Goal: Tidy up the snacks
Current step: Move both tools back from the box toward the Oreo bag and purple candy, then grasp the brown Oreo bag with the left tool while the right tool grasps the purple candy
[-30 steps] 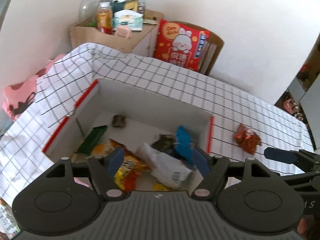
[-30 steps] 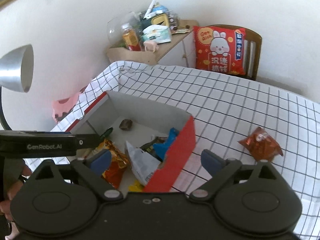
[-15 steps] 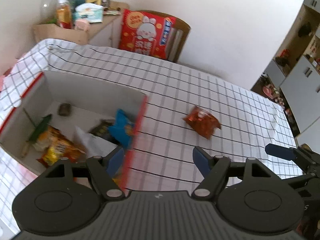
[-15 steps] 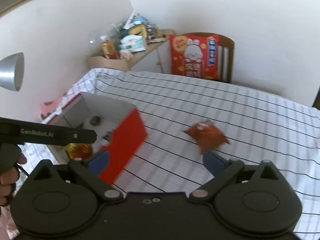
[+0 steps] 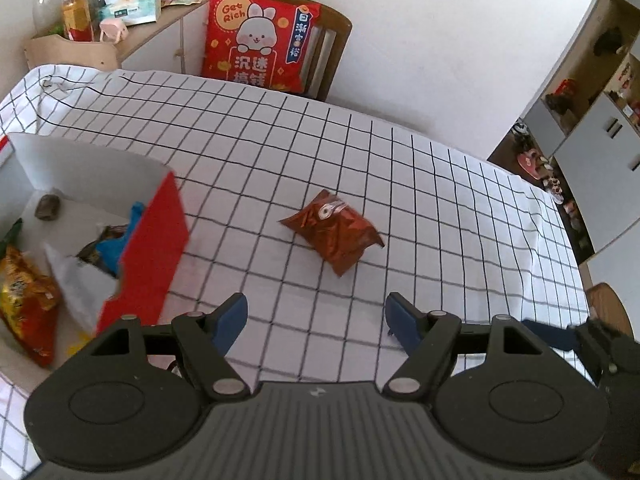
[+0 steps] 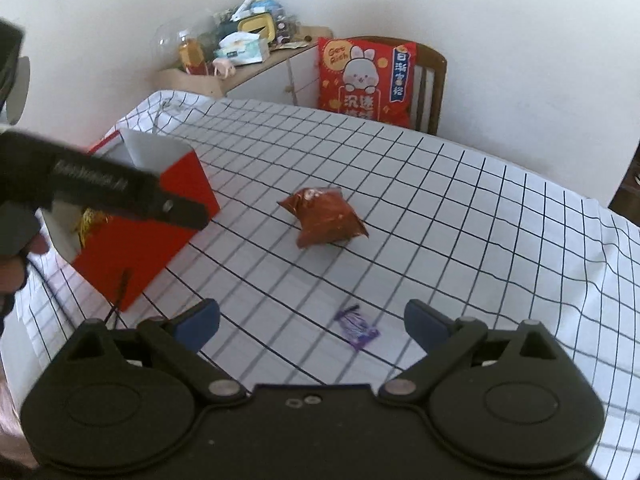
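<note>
A red-brown snack bag [image 5: 334, 235] lies alone on the checked tablecloth, ahead of both grippers; it also shows in the right wrist view [image 6: 325, 217]. A red box with white inside [image 5: 154, 240] stands at the left and holds several snack packets, among them an orange bag [image 5: 24, 296], a white one [image 5: 82, 284] and a blue one [image 5: 116, 246]. A small purple wrapper [image 6: 357, 327] lies just in front of my right gripper [image 6: 312, 322]. My left gripper [image 5: 316, 316] is open and empty. My right gripper is open and empty. The left gripper's body [image 6: 108, 190] crosses over the box [image 6: 160, 220].
The checked cloth covers the table [image 5: 440, 200]. A wooden chair with a red rabbit cushion [image 5: 260, 42] stands behind it. A side cabinet with a bottle, tissues and clutter [image 5: 100, 12] is at the back left. Shelves and cupboards [image 5: 592, 120] stand at the right.
Both grippers have swung right, away from over the box, toward the red-brown bag. The purple wrapper has come into the right wrist view. Both stay open.
</note>
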`<state>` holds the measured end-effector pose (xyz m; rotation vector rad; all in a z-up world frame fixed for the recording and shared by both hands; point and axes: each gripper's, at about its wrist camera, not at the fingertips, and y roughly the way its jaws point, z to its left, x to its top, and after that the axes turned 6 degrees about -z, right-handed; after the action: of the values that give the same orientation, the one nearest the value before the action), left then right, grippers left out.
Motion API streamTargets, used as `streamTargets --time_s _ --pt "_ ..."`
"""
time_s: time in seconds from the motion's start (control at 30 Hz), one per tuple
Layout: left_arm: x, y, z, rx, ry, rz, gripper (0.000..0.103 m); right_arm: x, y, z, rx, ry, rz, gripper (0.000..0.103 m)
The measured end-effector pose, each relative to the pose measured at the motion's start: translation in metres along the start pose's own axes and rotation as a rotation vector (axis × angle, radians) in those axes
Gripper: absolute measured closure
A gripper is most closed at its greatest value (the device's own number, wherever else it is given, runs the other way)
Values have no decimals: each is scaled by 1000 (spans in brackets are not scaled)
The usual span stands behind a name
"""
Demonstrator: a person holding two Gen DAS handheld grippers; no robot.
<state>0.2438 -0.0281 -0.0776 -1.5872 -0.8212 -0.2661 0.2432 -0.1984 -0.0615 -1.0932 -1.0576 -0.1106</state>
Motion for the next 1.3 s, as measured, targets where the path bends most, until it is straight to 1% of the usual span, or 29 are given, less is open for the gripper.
streamTargets --time_s 0.1,0.23,0.33,0.5,0.57,0.67,0.83,0.93,1.03,1.1,1.2,1.3 --pt "8 15 -8 -2 -26 10 27 0 6 -10 5 -22 18 4" --pt "18 37 -17 16 -54 22 27 -2 20 -16 2 -72 51 7" --pt "26 57 -18 30 -103 57 27 -3 33 -21 11 -91 78 11" --pt "39 90 -17 73 -156 122 27 -4 52 -27 34 -141 116 14" --pt "44 101 -16 87 -189 134 27 -4 61 -30 37 -150 133 18" --pt "51 115 -15 80 -221 143 27 -4 75 -36 54 -155 161 23" --pt "59 138 -15 80 -267 161 27 -7 93 -36 76 -204 202 32" --pt "61 151 -13 92 -292 174 27 -9 99 -34 95 -225 207 41" --pt "63 163 -12 105 -301 185 27 -11 105 -29 106 -257 211 46" --pt "64 170 -11 111 -308 191 27 -14 108 -24 110 -284 210 48" --pt "62 181 -10 117 -312 209 27 -19 114 -18 96 -323 216 53" --pt "59 188 -9 122 -315 219 27 -23 118 -16 82 -340 216 62"
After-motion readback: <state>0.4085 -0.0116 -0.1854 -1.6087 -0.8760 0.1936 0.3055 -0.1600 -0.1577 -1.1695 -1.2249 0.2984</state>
